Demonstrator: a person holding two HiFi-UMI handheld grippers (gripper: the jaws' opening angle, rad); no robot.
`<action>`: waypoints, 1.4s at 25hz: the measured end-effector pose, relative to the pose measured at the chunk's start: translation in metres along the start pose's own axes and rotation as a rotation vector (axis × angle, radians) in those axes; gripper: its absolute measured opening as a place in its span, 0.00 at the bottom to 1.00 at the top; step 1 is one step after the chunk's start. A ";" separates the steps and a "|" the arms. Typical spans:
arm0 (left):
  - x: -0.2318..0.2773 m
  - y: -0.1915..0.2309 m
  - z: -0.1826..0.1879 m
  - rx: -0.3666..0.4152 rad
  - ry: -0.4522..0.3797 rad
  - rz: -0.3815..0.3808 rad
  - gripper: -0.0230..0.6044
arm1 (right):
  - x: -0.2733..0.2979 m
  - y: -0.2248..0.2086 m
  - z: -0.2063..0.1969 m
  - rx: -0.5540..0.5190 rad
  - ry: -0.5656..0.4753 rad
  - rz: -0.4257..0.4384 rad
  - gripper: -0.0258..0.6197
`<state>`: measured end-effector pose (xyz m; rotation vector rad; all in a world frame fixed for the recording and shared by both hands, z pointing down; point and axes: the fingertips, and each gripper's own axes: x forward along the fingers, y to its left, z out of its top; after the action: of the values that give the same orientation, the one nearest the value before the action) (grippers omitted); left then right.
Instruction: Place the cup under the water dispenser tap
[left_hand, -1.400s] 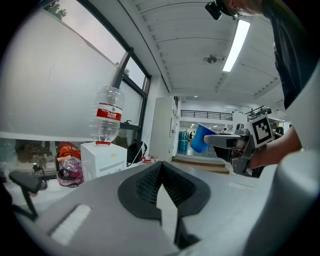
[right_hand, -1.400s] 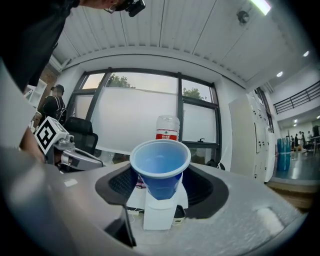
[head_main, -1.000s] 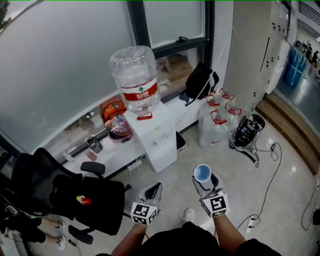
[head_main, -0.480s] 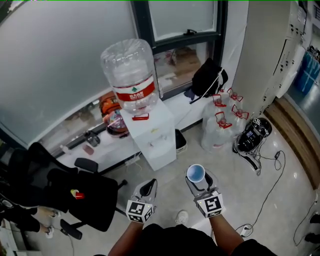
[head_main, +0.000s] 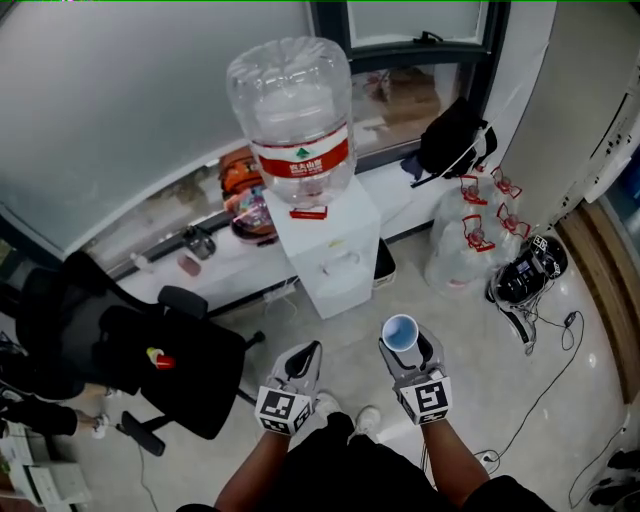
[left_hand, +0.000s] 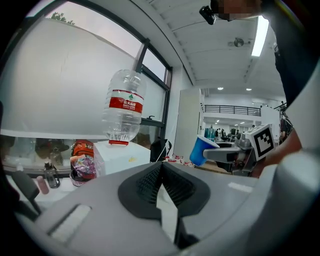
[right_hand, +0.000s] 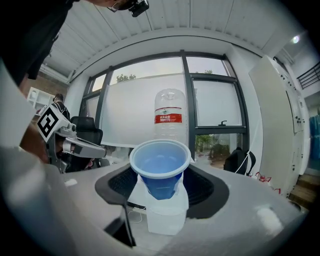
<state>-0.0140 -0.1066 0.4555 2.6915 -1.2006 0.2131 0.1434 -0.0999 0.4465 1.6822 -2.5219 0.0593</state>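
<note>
Now dispenser (head_main: 335, 250) nearer in head view than second before: person approaches. Blue cup (head_main: 400, 332) upright, still clamped in right gripper (head_main: 403, 347), in front of dispenser, well apart. On left gripper (head_main: 306, 355) jaws together, empty. Probably tap on dispenser front; too small to confirm.

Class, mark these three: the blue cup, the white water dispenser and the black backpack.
blue cup (head_main: 400, 332), head view, inside its open mouth
white water dispenser (head_main: 345, 288), head view, front panel
black backpack (head_main: 452, 140), head view, middle of its body
</note>
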 end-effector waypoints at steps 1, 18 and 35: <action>0.000 0.007 0.000 -0.001 -0.001 0.005 0.06 | 0.006 0.003 0.000 0.000 0.004 0.004 0.48; 0.015 0.100 -0.027 -0.015 0.029 0.040 0.06 | 0.103 0.038 -0.029 0.038 0.090 0.082 0.48; 0.068 0.152 -0.151 -0.125 0.064 0.215 0.06 | 0.195 0.037 -0.162 0.015 0.137 0.214 0.49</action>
<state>-0.0904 -0.2208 0.6331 2.4307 -1.4326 0.2428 0.0462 -0.2495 0.6307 1.3563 -2.5906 0.2047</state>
